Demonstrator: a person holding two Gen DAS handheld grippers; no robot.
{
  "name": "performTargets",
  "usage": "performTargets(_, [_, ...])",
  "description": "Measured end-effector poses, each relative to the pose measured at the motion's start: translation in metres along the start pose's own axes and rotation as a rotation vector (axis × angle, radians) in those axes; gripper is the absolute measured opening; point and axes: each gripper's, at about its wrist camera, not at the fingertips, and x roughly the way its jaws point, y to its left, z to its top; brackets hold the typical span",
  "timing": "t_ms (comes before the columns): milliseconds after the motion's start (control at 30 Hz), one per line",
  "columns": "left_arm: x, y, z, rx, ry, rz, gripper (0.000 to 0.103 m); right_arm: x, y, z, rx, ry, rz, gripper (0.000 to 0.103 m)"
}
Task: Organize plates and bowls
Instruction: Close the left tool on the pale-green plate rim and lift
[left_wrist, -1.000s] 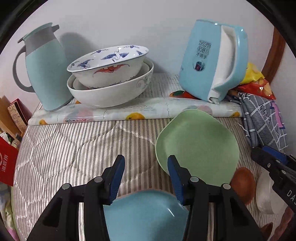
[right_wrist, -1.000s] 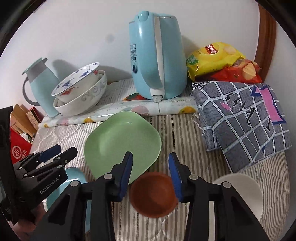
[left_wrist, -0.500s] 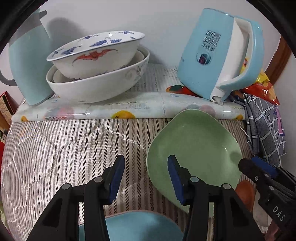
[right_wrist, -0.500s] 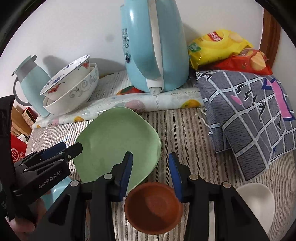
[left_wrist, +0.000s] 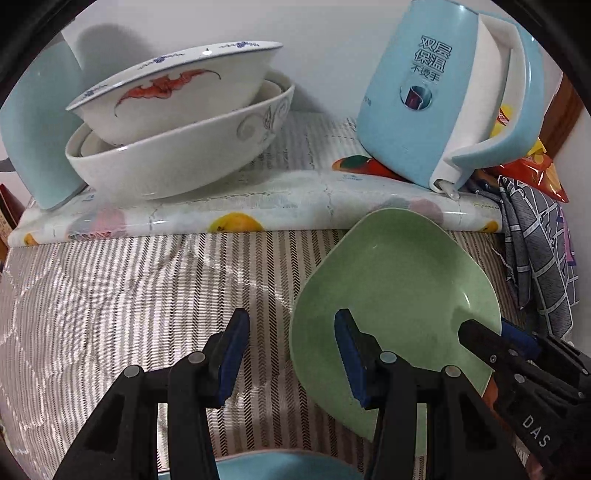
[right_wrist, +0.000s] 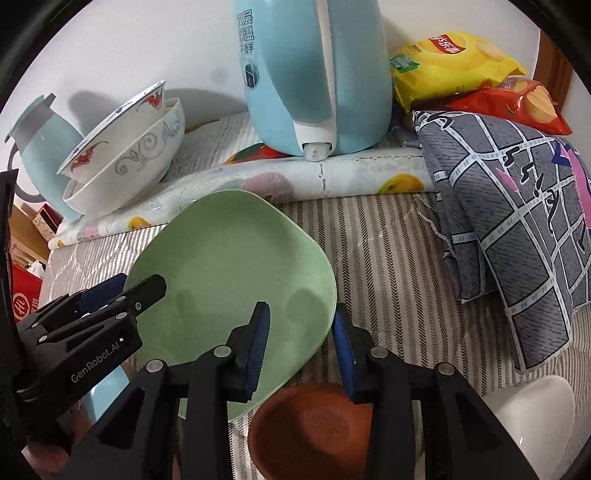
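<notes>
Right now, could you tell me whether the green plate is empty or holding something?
Empty. The green plate shows only bare glazed surface in both views, apart from shadows; the right claw straddles its near rim, open.

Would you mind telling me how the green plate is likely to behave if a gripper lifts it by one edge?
The green plate looks rigid, so it should keep its shape. Its smooth, slightly glossy rim may slip between the right gripper pads. Held at one edge, its broad, shallow body would probably tilt downward. It lies on soft striped bedding, so pressing could rock it.
</notes>
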Motion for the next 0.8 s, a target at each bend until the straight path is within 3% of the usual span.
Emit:
performTargets(133, [0.005,-0.001,0.002,0.011,0.007,-0.007,0.034,0.007,-0.001,0.001,0.018,0.016,-0.005,0.02])
performTargets(233, [0.004,-0.003,0.003,0.025,-0.006,-0.015,0.019,0.01,-0.003,0.001,0.025,0.009,-0.004,0.014])
performTargets(533, [-0.014,0.001,0.008,0.021,-0.04,-0.029,0.015,0.0,-0.009,0.002,0.047,-0.017,0.017,0.013])
performTargets(800, [-0.055,0.006,0.004,0.025,-0.09,-0.034,0.015,-0.038,-0.003,-0.006,0.034,-0.065,0.02,0.013])
